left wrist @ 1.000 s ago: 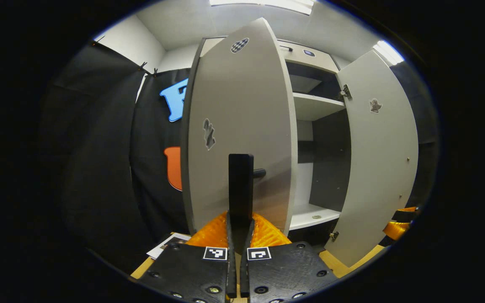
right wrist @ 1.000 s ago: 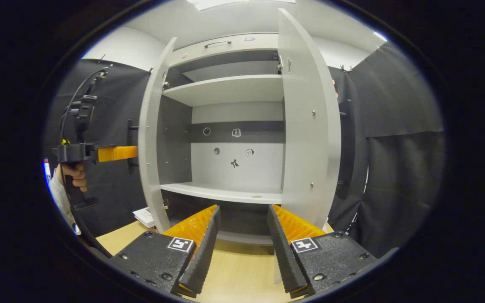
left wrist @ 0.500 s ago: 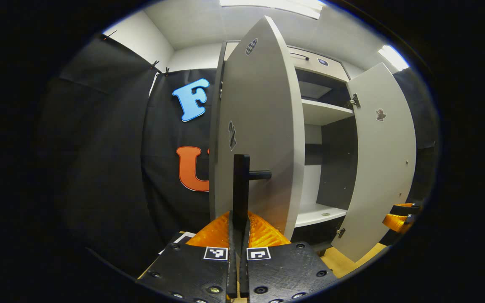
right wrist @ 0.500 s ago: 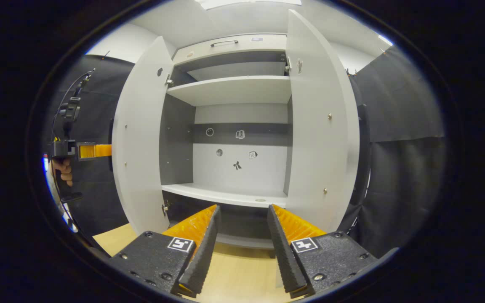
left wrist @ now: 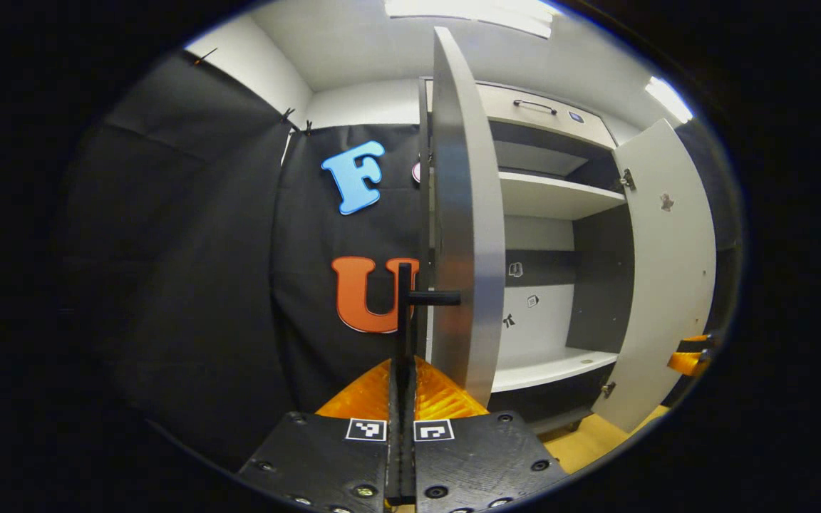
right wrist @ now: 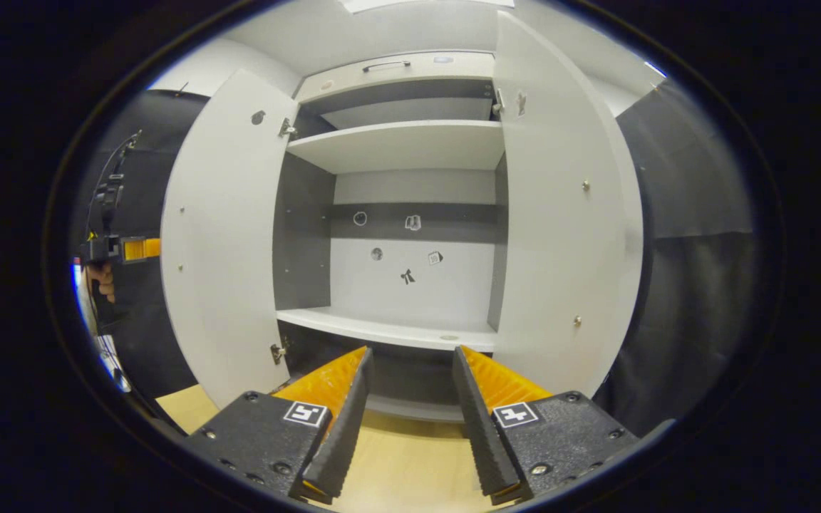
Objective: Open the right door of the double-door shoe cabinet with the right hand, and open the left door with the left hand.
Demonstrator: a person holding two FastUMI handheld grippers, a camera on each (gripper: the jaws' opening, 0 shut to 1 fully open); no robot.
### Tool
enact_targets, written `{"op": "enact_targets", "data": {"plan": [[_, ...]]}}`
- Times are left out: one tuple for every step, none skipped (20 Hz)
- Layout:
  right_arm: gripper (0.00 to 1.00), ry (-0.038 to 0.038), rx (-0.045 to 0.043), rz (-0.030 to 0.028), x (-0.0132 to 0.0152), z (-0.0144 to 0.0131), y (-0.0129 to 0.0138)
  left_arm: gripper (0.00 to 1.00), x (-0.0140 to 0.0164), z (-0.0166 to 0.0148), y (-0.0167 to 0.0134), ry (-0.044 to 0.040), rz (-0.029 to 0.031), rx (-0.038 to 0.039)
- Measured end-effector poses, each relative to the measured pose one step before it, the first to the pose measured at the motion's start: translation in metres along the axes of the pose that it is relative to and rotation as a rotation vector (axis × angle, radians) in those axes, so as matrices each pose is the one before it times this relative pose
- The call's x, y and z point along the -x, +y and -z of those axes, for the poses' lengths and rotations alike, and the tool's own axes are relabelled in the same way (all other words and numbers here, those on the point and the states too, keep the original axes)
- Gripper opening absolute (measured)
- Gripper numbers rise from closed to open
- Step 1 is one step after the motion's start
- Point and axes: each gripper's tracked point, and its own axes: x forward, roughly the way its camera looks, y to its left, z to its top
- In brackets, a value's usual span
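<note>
Both cabinet doors stand open. In the left gripper view, the left door (left wrist: 464, 235) runs edge-on down the centre of the frame, and its black handle (left wrist: 405, 313) stands just left of that edge. The left gripper (left wrist: 402, 399), at bottom centre, has its fingers pressed together on the handle's lower end. The right door (left wrist: 667, 285) hangs open at the right of that frame, with the white shelves (left wrist: 556, 196) between the two doors.

In the right gripper view, the right gripper (right wrist: 407, 420) sits at bottom centre with its fingers spread wide and nothing between them, apart from the cabinet. The left door (right wrist: 221, 242) fills the left-centre of this frame and the right door (right wrist: 567, 221) the right-centre, each showing its inner face. A hand (right wrist: 102, 279) holding the left gripper (right wrist: 141, 248) appears at the far left edge, behind the left door. Small stickers (right wrist: 407, 276) mark the cabinet's back panel, above the lower shelf (right wrist: 389, 329). Wooden floor (right wrist: 403, 470) shows below the fingers.
</note>
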Motion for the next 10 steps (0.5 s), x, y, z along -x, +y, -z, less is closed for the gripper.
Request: {"op": "enact_targets", "data": {"plan": [[0.72,-0.0047,0.00182,0.00293,-0.00066,-0.00168,0.00034,0.0,-0.00207,0.00072,-0.00494,0.0017,0.02668,0.00313],[0.72,-0.00509,-0.00085,0.00142,-0.0003,-0.00214,0.00033,0.01,-0.00064,0.00095,0.00165,-0.00739,0.02089,-0.00067],[0.72,-0.0012,-0.00308,0.00065,-0.00049,0.00035,-0.00007,0.02,0.00007,-0.0012,0.00207,-0.00747,0.01637,-0.00365],[0.72,0.00219,-0.00249,0.00156,0.00016,-0.00025,-0.00055,0.01,-0.00012,0.00092,0.00084,-0.00407,0.01355,0.00703],[0.72,0.00222,-0.00208,0.00106,-0.00018,0.00009,-0.00022,0.01,-0.00014,0.001,-0.00175,-0.0011,0.01293,0.01743],[0.71,0.00225,-0.00194,0.00427,0.00057,0.00072,-0.0011,0.01,0.00255,0.00043,-0.00317,0.00225,0.00981,0.01599],[0.71,0.00056,-0.00186,0.00682,0.00039,0.00074,-0.00199,0.01,0.00571,-0.00093,-0.0015,-0.00459,-0.00154,0.00626],[0.72,0.00073,-0.00198,0.00796,0.0007,0.0004,-0.00215,0.01,0.00676,-0.00188,0.00138,-0.00744,-0.01335,-0.00196],[0.71,-0.00171,-0.00262,0.00399,0.00109,0.00077,-0.00185,0.02,0.00893,-0.00241,-0.00003,-0.00827,-0.01867,-0.01266],[0.71,-0.00463,-0.00392,0.00442,0.00115,0.00075,-0.00194,0.12,0.00655,-0.00346,-0.00249,-0.01583,-0.00908,-0.01508]]}}
